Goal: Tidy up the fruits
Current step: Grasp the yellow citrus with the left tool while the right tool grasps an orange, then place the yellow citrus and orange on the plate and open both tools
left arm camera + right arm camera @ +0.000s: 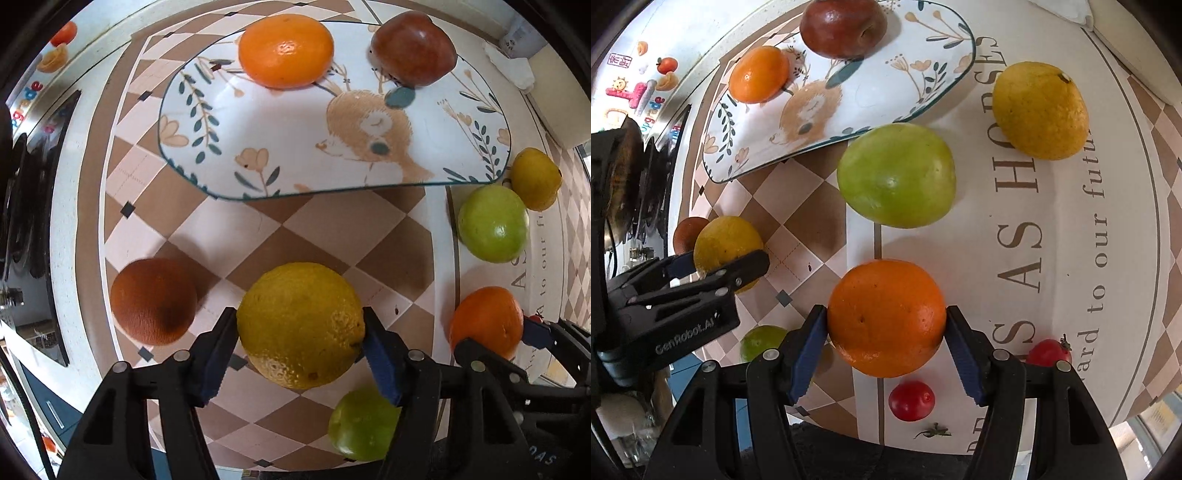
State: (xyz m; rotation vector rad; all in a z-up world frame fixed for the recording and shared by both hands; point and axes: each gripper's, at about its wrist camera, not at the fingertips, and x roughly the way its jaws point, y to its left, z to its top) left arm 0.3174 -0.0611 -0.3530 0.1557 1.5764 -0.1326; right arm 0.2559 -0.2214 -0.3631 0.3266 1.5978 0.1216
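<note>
blue-padded jaws of the left gripper (300, 345) press both sides of a yellow lemon (300, 325) on the table (391, 236). beside it, the right gripper (886, 332) clamps an orange (885, 317) likewise. both sit below the plate (258, 136).
</note>
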